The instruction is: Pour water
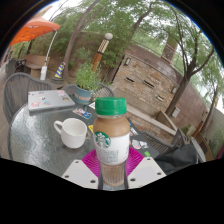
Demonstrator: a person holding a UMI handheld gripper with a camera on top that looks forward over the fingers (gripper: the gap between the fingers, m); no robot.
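Jaws closed on a green-capped bottle (111, 140) of brown drink, above the bench (40, 130); white cup (72, 131) just left.

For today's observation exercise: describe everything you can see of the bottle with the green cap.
The bottle stands upright on the glass table, between the gripper fingers, whose pink pads flank its base. It looks like clear glass holding a light brown drink, with a green screw cap on and a white label bearing a round green logo. A white cup sits apart beside it.
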